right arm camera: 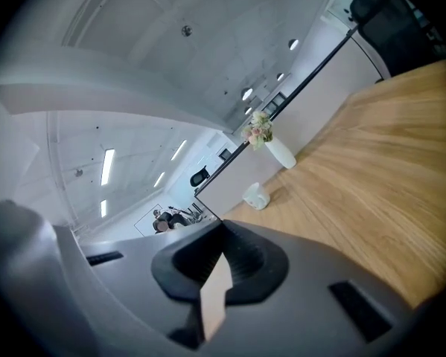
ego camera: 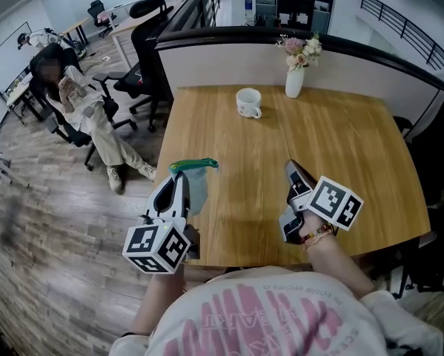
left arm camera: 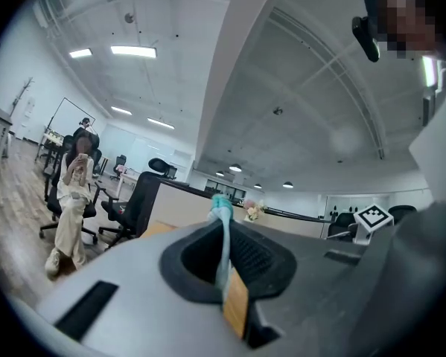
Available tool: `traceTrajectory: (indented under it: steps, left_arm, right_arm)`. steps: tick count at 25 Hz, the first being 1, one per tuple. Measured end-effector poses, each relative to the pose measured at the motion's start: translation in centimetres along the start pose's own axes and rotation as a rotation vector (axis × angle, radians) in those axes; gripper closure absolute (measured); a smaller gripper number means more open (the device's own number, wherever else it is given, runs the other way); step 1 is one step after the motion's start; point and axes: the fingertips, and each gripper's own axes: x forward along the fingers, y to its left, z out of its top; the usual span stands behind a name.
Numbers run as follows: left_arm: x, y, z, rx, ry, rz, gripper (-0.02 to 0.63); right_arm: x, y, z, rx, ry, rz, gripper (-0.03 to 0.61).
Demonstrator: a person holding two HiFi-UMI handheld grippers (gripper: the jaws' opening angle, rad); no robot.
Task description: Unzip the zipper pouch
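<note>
My left gripper (ego camera: 179,182) sits at the lower left of the head view, near the table's (ego camera: 355,147) left edge. Its jaws are pinched on the pouch (ego camera: 198,188). In the left gripper view a thin teal strip of the pouch (left arm camera: 223,225) runs up between the pressed pads. Its green top edge points toward the middle of the frame. I can't tell how far the zipper is open.

My right gripper (ego camera: 292,169) is at lower centre-right over bare wood. Its jaws are pressed together with nothing between them, well apart from the pouch.

A mug (ego camera: 248,102) and a vase (ego camera: 295,80) stand at the table's far edge.
</note>
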Motion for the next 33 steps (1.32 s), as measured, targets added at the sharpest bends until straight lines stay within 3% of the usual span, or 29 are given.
traceTrajectory:
  steps: [3,10,33]
  left_arm:
    - [-0.1,0.1,0.7,-0.006,-0.020,0.004,0.603]
    - [-0.5,-0.2,1.6,-0.017,-0.046,-0.007,0.603]
    - [-0.4,0.4,1.7,-0.055,-0.058,-0.022,0.603]
  right_arm:
    - [-0.1,0.2,0.3,-0.065,-0.008,-0.013,0.583]
    - [-0.1,0.0,-0.5,-0.092,0.028,-0.027,0.583]
    - [0.2,0.3,-2.0,-0.103,0.068,-0.031,0.583]
